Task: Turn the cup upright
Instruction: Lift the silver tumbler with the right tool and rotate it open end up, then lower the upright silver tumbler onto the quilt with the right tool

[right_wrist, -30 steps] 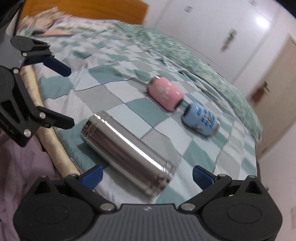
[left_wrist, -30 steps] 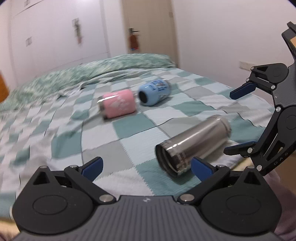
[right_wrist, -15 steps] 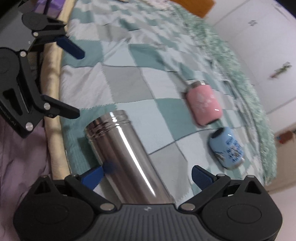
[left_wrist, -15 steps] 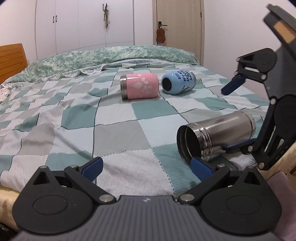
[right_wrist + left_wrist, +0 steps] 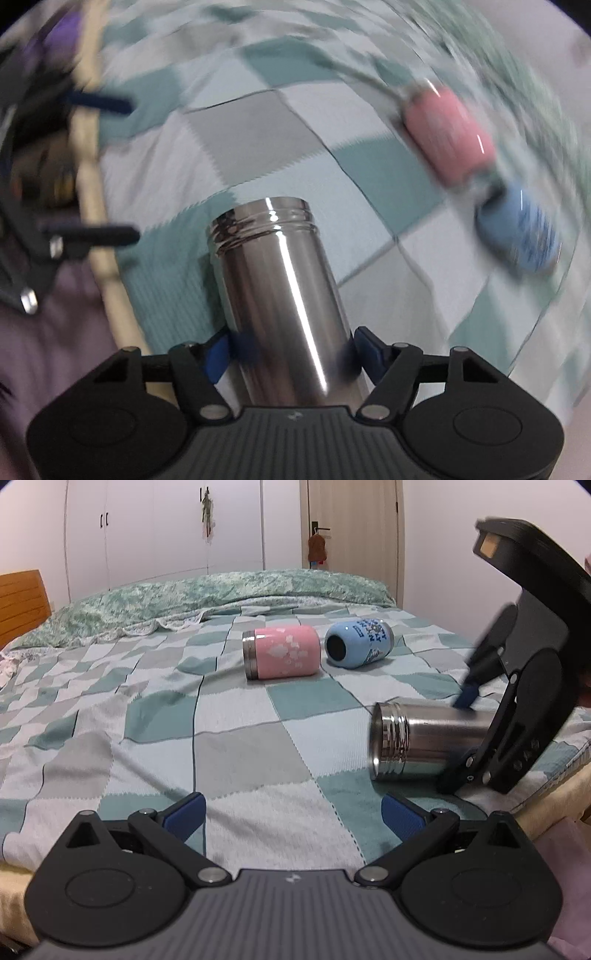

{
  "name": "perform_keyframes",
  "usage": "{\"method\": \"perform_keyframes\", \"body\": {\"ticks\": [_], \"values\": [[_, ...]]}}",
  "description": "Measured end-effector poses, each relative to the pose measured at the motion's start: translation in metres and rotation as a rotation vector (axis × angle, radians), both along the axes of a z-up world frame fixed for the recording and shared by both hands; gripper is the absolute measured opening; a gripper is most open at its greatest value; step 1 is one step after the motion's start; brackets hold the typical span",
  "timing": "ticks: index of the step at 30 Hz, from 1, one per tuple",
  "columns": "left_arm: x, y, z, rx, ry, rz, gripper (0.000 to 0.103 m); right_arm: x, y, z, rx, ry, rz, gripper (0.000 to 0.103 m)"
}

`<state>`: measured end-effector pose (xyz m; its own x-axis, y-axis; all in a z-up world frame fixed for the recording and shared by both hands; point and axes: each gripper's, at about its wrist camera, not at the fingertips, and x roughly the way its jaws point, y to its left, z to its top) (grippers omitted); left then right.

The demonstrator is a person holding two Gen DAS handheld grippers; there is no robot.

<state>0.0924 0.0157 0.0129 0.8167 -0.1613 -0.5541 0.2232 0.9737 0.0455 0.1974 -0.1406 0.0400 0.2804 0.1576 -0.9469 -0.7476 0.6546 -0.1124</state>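
Observation:
A steel cup [image 5: 428, 740] lies on its side on the checked bedspread near the bed's right edge, its open mouth facing left. In the right wrist view the steel cup [image 5: 284, 295] lies between my right gripper's [image 5: 291, 354] blue pads, which sit at its sides; the view is blurred and I cannot tell whether they press on it. The right gripper [image 5: 517, 701] shows over the cup's far end. My left gripper [image 5: 293, 812] is open and empty, low over the bedspread left of the cup.
A pink cup [image 5: 280, 657] and a blue cup [image 5: 358, 642] lie on their sides further back on the bed [image 5: 147, 720]. The bed's edge [image 5: 546, 797] runs just right of the steel cup. A wardrobe and a door stand behind.
My right gripper has come down over the steel cup, its pads now at both sides of it. The left gripper has swung left, so the cup sits further right in its view.

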Motion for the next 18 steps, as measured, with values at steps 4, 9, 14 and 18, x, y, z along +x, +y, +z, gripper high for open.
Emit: {"method": "perform_keyframes", "body": {"ticks": [4, 9, 14, 18], "values": [[0.002, 0.002, 0.005, -0.013, -0.018, -0.030, 0.103, 0.013, -0.034, 0.002, 0.117, 0.110, -0.323, 0.068], [0.005, -0.001, 0.006, -0.018, -0.024, -0.075, 0.103, 0.010, -0.088, -0.005, 0.315, 0.265, -0.731, 0.067], [0.013, -0.004, 0.006, -0.028, -0.018, -0.094, 0.103, -0.010, -0.102, -0.008, 0.408, 0.267, -0.905, 0.067], [0.016, -0.003, 0.007, -0.030, -0.022, -0.095, 0.103, -0.012, -0.085, -0.008, 0.350, 0.238, -0.868, 0.067]]}}
